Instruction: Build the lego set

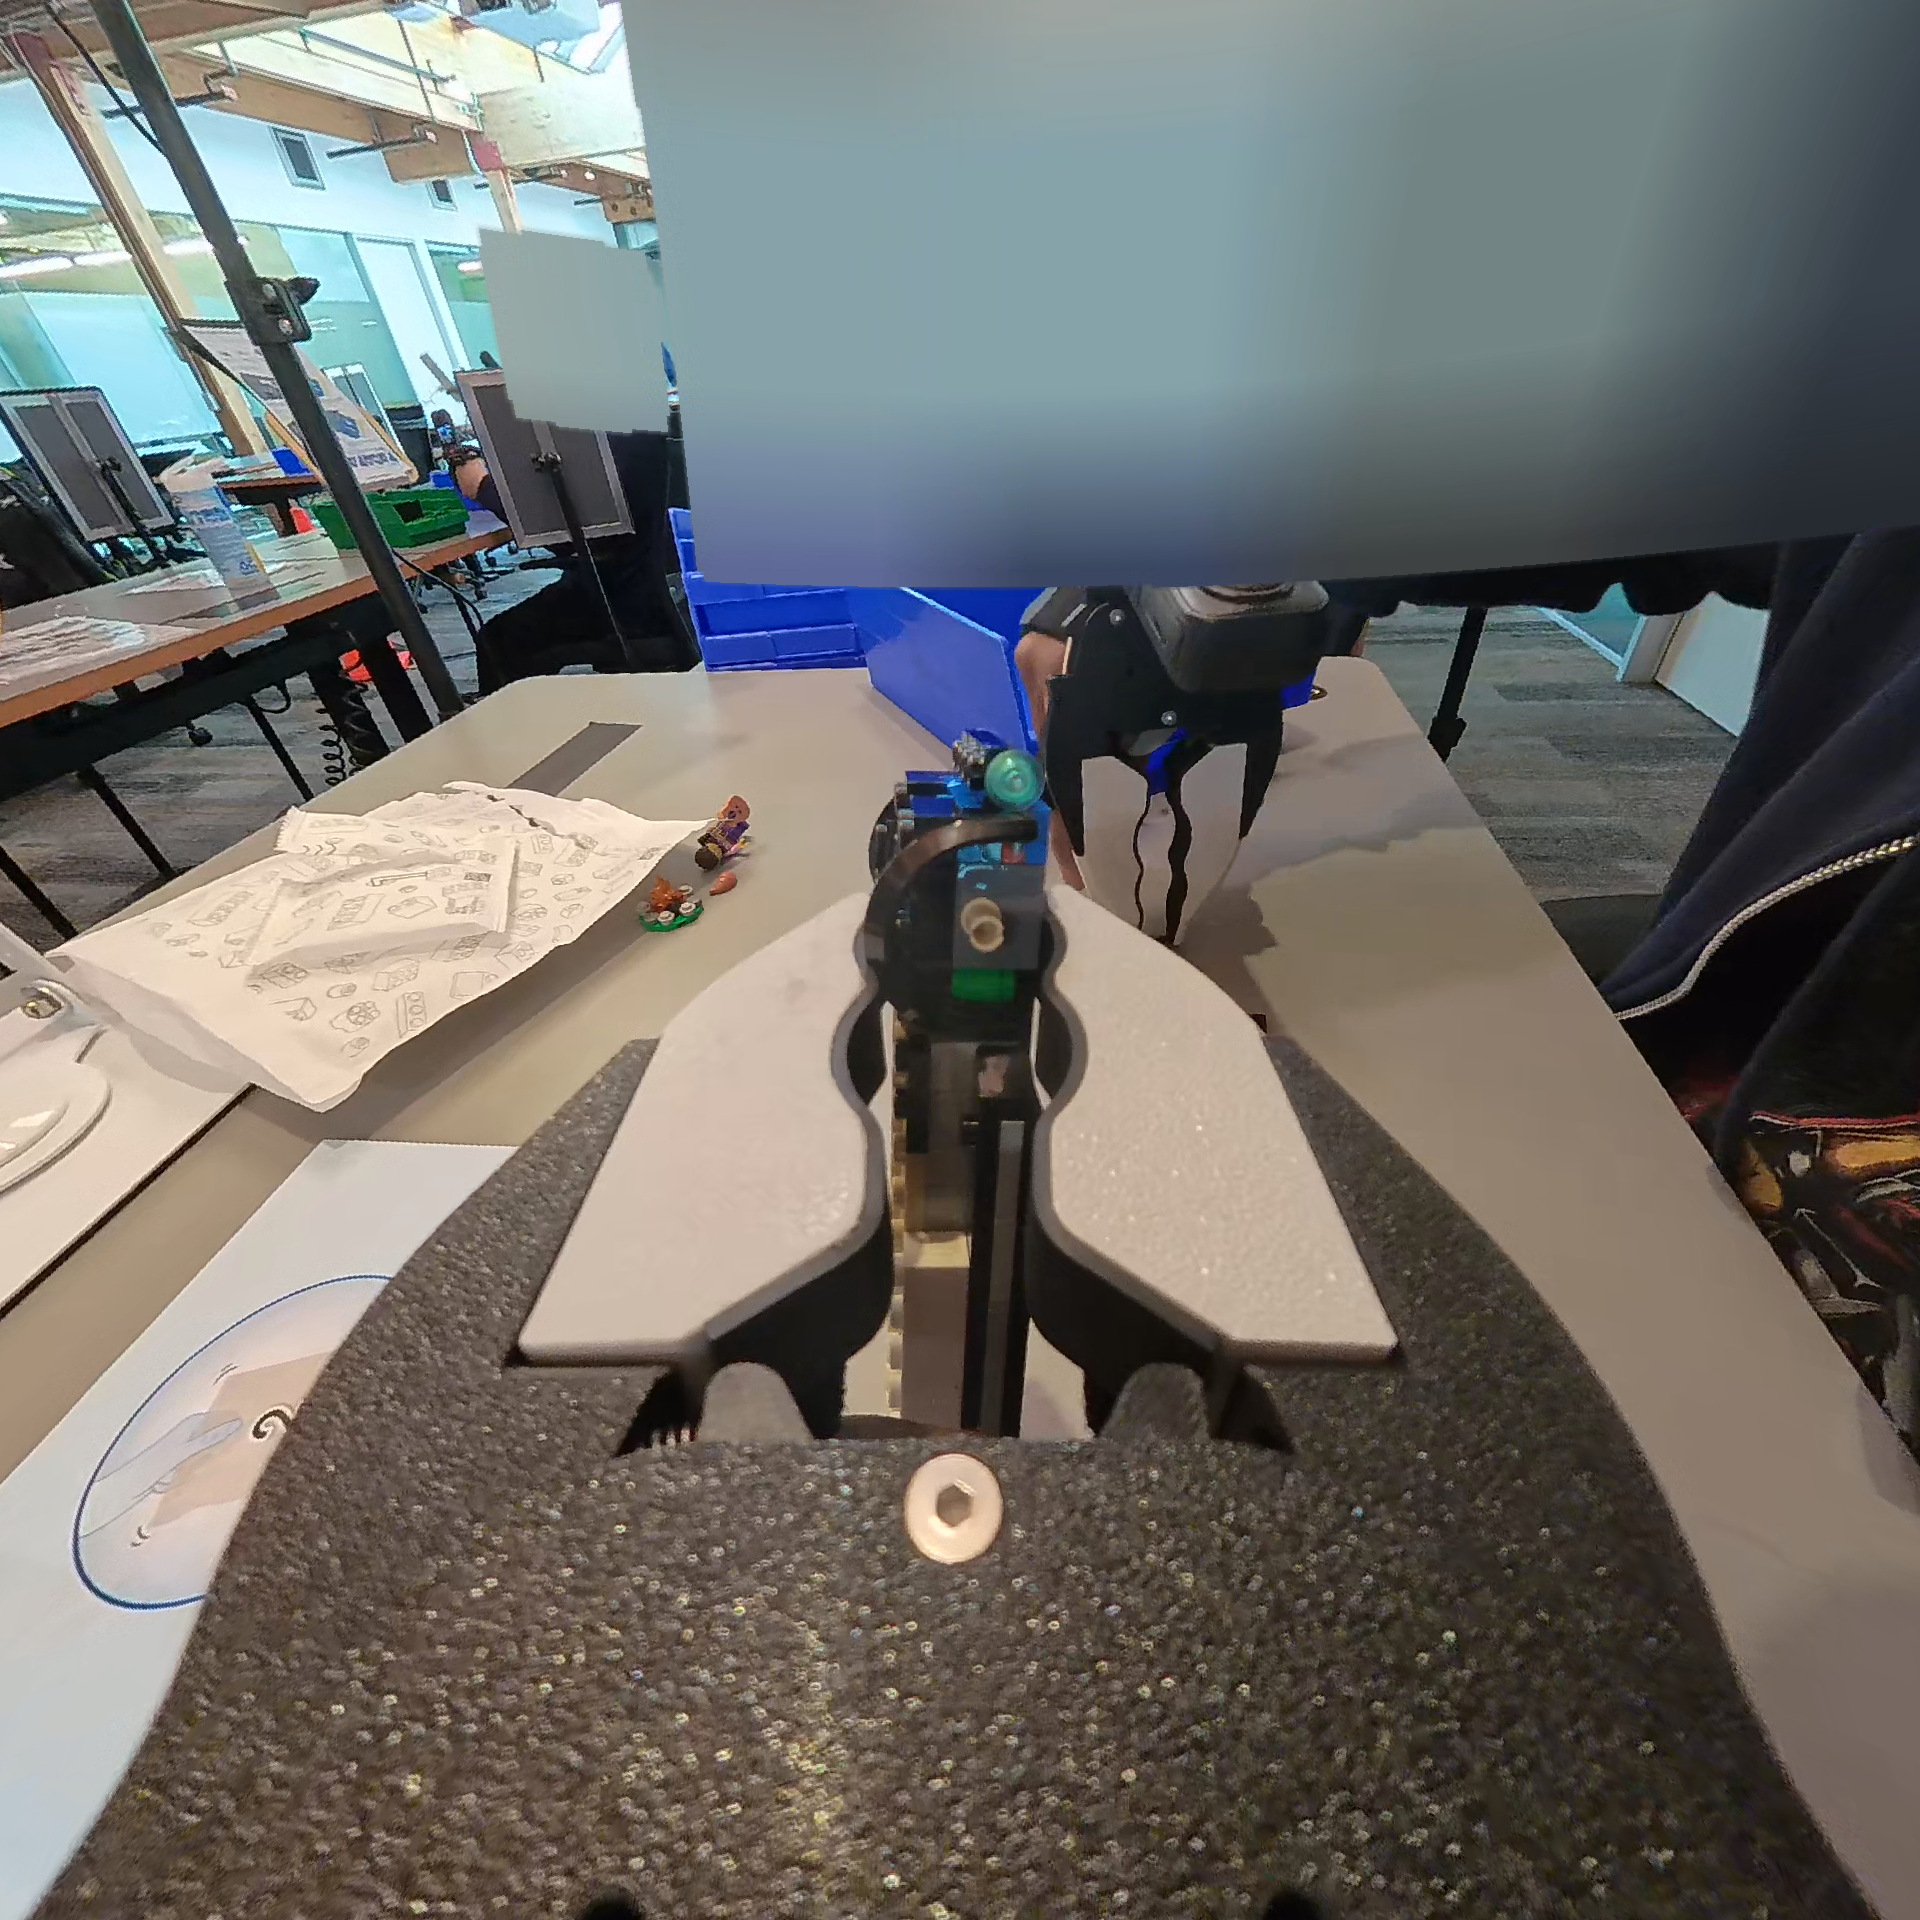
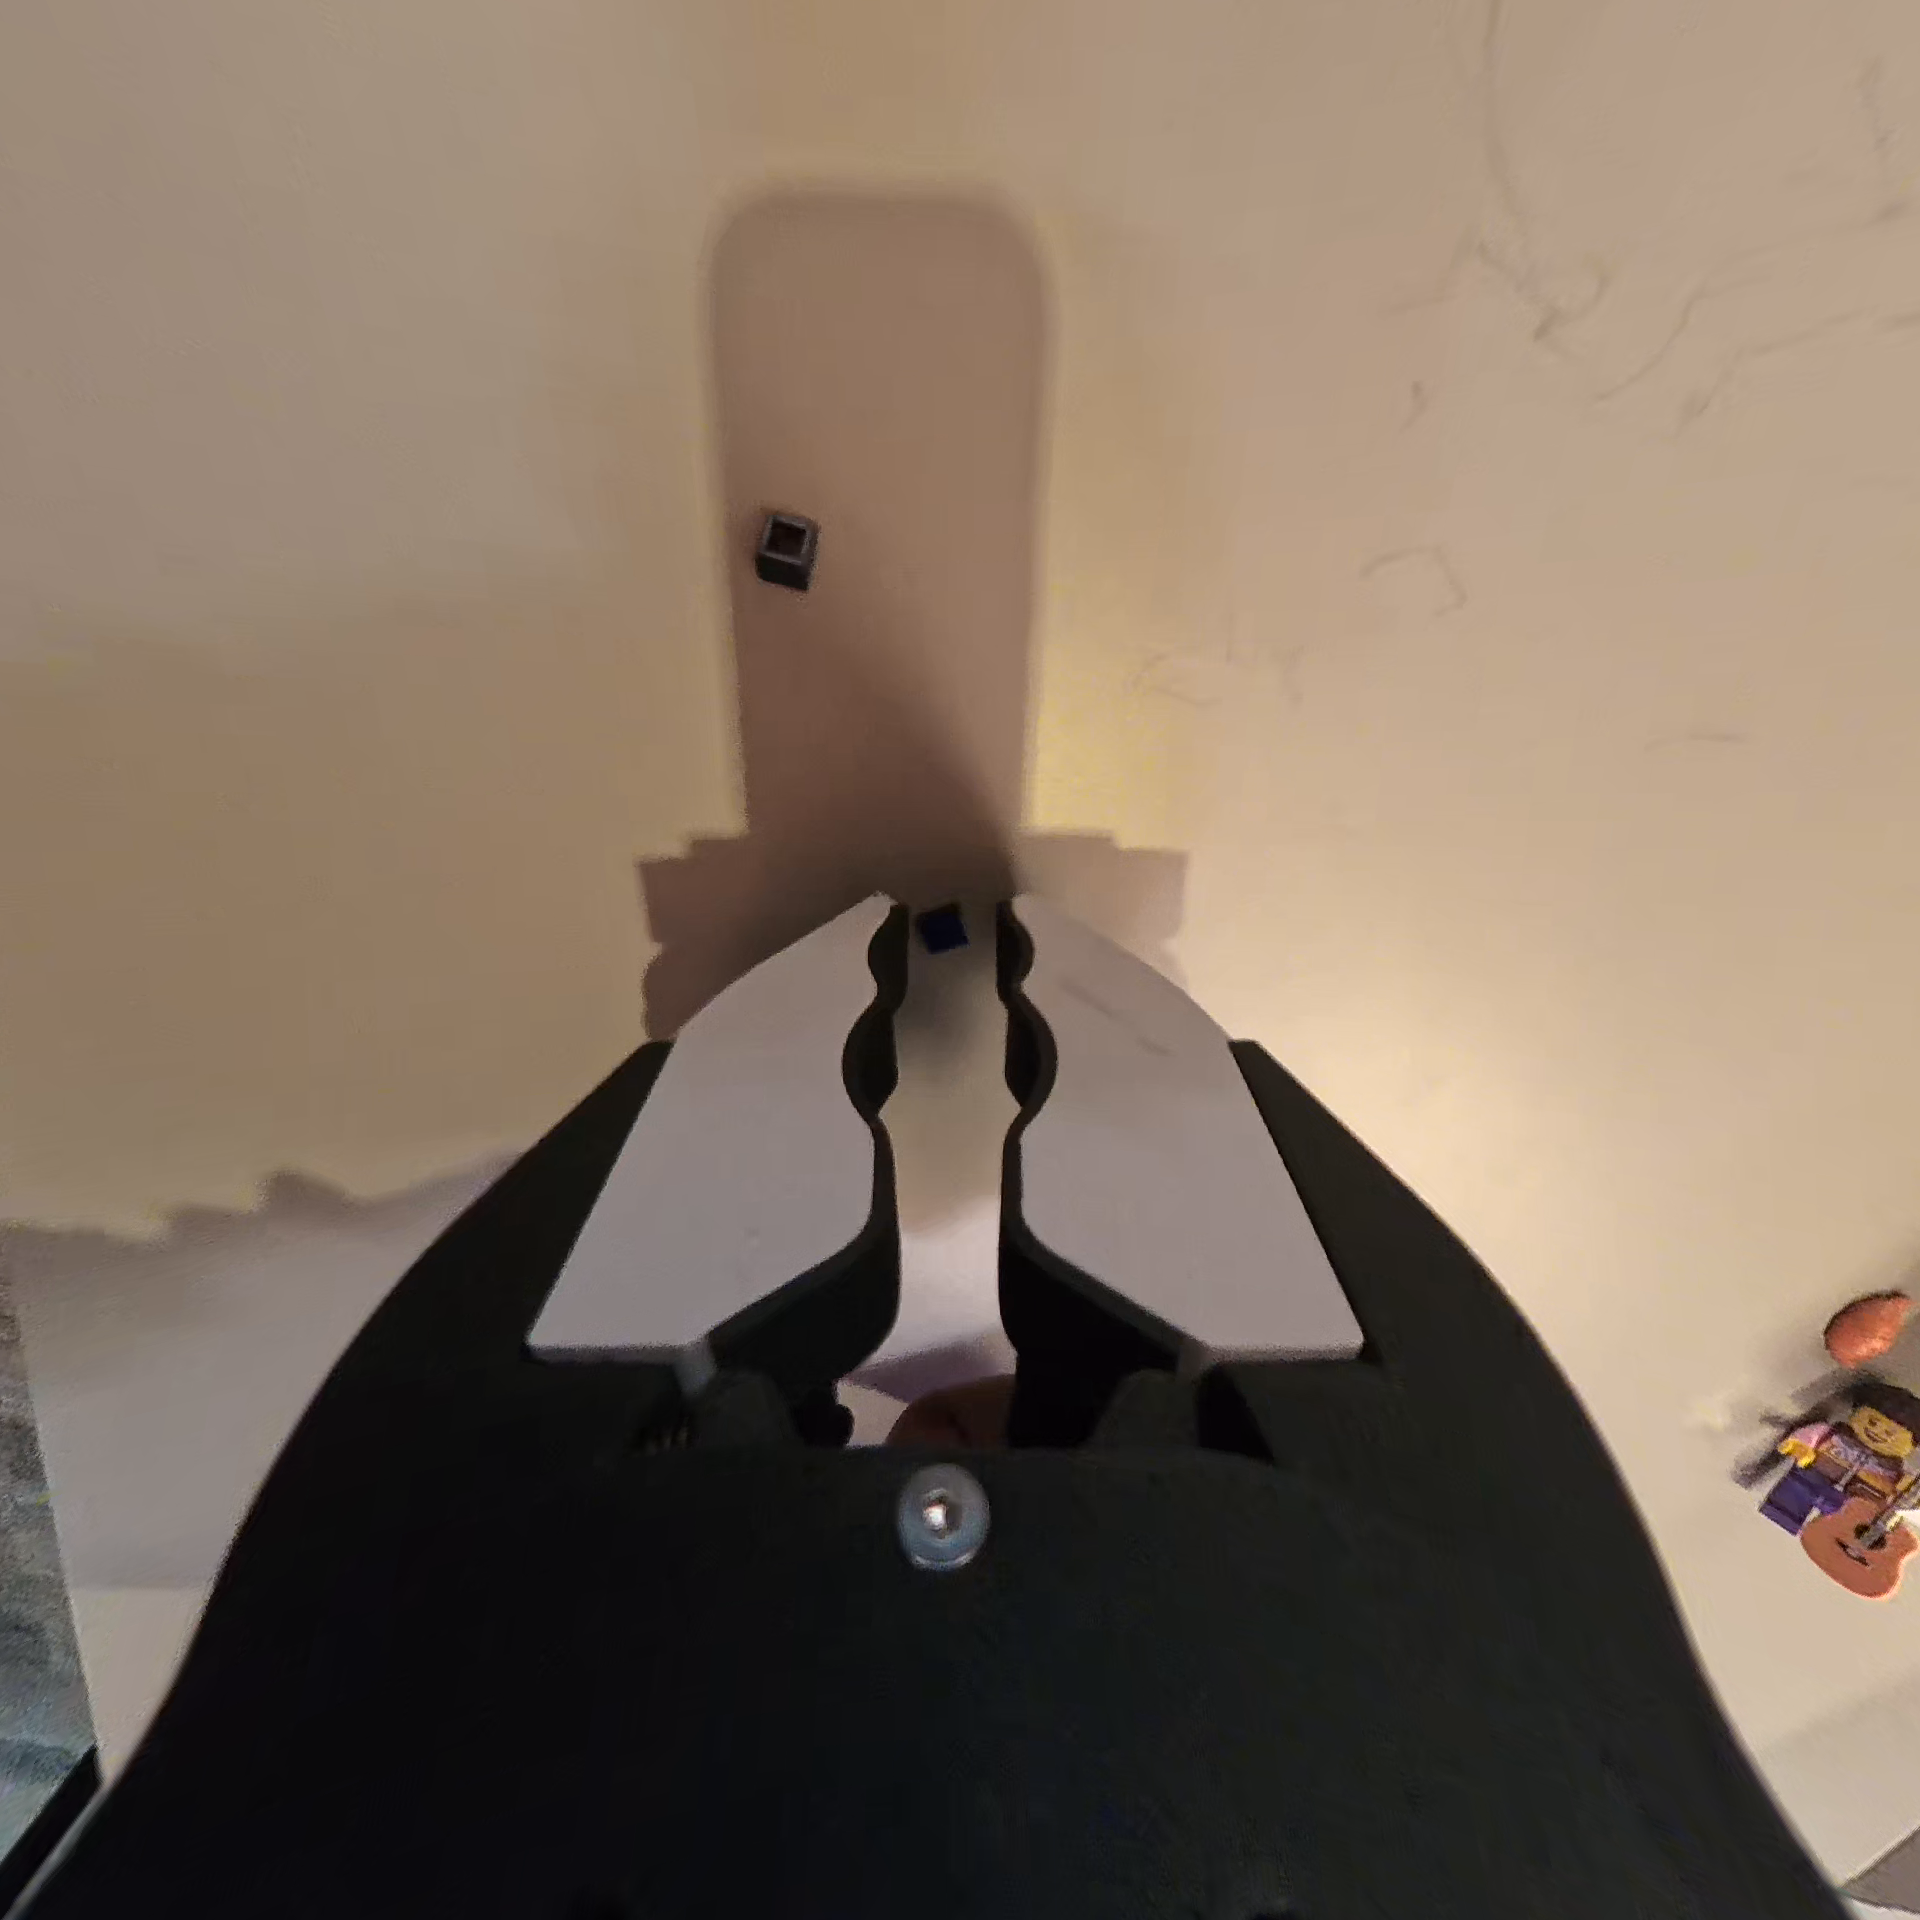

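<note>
My left gripper [image 1: 956,920] is shut on a brick-built model [image 1: 987,862] of black, blue and grey pieces with a teal round stud on top. It holds the model above the grey table [image 1: 1403,1039]. My right gripper [image 2: 948,912] points straight down at the table, its jaws a little apart. A tiny blue brick [image 2: 940,925] lies between its fingertips, with a gap to the right pad, so it is not gripped. A small black square brick [image 2: 787,548] lies farther off in the gripper's shadow. The right gripper also shows in the left wrist view [image 1: 1164,925], just right of the model.
Torn white paper bags [image 1: 395,914] lie at the left. Near them are a minifigure with a guitar [image 1: 725,831] [image 2: 1849,1455], a small green-based piece [image 1: 670,906] and an orange-brown piece [image 2: 1870,1330]. A blue bin [image 1: 935,665] stands behind the model. A person's dark jacket [image 1: 1787,831] is at the right. My hands' fingertips stand some 25 cm from each other.
</note>
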The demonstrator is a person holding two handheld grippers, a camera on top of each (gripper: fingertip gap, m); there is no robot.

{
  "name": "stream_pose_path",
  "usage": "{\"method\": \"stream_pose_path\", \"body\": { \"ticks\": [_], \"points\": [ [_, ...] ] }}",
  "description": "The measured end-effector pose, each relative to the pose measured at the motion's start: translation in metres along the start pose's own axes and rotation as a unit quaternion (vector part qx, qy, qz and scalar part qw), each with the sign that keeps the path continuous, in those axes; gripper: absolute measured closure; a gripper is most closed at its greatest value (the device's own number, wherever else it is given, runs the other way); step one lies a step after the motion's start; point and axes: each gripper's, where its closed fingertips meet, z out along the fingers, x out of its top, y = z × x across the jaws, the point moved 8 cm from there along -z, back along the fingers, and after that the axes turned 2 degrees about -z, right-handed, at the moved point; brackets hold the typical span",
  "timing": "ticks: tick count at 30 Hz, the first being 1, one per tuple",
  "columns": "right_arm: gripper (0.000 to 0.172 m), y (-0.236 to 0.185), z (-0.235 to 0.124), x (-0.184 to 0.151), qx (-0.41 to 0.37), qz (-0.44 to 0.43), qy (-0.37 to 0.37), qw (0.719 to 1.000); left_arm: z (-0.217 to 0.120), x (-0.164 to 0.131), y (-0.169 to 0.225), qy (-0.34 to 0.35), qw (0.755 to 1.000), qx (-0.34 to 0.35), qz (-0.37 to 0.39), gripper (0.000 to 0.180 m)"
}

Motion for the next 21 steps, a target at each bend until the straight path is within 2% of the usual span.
{"method": "stream_pose_path", "body": {
  "ticks": [9,15,18,21],
  "points": [
    [0.164,0.002,-0.003,-0.002,0.004,0.002,0.007,1.000,0.000,0.000,-0.001,0.003,1.000,0.000,-0.004,0.155],
    [0.164,0.009,-0.009,-0.001,-0.045,0.036,0.031,0.998,0.000,-0.001,-0.003,0.013,1.000,0.001,-0.011,0.156],
    [0.164,0.020,-0.021,0.010,-0.104,0.067,0.095,0.988,0.000,0.000,-0.002,0.029,0.999,-0.005,-0.020,0.156],
    [0.164,0.035,-0.042,0.037,-0.168,0.095,0.211,0.958,0.000,0.000,-0.002,0.058,0.997,-0.018,-0.043,0.156]
  ]
}}
